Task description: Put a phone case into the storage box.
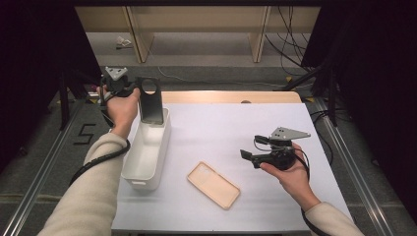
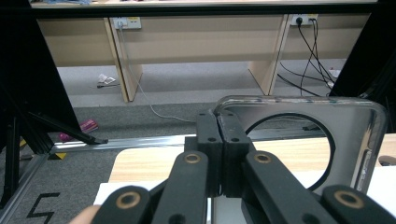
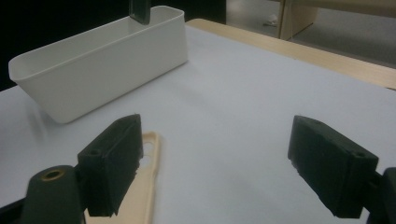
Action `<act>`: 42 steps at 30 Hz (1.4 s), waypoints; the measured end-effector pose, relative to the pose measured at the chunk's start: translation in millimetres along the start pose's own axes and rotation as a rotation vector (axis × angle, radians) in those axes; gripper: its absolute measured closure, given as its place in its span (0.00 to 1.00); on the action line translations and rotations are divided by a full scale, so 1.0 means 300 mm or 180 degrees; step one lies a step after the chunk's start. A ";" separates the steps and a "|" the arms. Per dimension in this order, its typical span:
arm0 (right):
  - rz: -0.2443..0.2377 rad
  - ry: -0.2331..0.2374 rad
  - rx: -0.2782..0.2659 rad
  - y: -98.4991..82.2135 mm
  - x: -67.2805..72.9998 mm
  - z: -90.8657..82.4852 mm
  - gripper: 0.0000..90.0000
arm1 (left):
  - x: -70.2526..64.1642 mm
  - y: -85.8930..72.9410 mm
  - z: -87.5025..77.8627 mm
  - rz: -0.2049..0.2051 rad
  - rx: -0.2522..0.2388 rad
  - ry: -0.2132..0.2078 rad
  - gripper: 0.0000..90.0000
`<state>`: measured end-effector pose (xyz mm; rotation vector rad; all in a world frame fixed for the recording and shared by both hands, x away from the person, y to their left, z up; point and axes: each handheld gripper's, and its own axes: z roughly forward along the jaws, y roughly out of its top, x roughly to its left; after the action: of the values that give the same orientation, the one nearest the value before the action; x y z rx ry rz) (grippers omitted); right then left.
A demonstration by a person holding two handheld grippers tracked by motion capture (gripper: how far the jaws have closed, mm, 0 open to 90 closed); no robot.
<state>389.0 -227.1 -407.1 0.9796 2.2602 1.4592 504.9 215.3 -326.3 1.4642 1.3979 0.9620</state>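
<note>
Black jaws of the left tongs (image 2: 219, 154) sit pinched tight on the edge of a dark phone case (image 2: 299, 140), the one with a big round cutout. Case hangs upright from the left tongs (image 1: 140, 93), its lower end dipping into the far end of a white bin (image 1: 147, 152). Bin is long and narrow, standing just below and beside those tongs.

Right tongs (image 1: 248, 156) held low over the table, jaws spread wide, nothing between them. A beige phone case (image 1: 214, 185) lies flat just left of them; in the right gripper view it (image 3: 147, 186) runs beneath the left jaw, with the bin (image 3: 93, 74) beyond.

Table (image 1: 236, 128) has a plain white covering with a wood edge at its far side. Beyond: grey carpet floor (image 1: 206, 54), wooden desk legs, loose cables, wall sockets (image 2: 123, 22), metal rails on both sides.
</note>
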 end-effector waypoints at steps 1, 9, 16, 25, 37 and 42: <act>-0.0001 0.0001 0.0003 0.000 0.000 0.000 0.21 | -0.001 -0.001 0.004 -0.0002 0.0002 0.0003 0.99; -0.0004 -0.0003 -0.0009 0.000 0.000 0.000 0.21 | 0.006 -0.004 0.025 -0.0019 0.0033 0.0045 0.99; -0.0004 0.0003 -0.0004 0.001 0.000 0.000 0.21 | 0.012 -0.010 0.036 -0.0025 0.0041 0.0059 0.99; -0.0005 0.0008 0.0000 0.000 0.000 0.001 0.21 | 0.012 -0.017 0.050 -0.0024 0.0051 0.0067 0.99; -0.0006 0.0012 0.0001 0.000 -0.001 0.001 0.21 | 0.014 -0.035 0.071 -0.0035 0.0074 0.0071 0.99; -0.0009 0.0012 0.0001 0.000 -0.001 0.001 0.21 | 0.013 -0.045 0.081 -0.0041 0.0090 0.0066 0.99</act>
<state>389.4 -227.0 -407.3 0.9742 2.2636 1.4609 523.7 217.3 -347.2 1.4682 1.4396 0.9551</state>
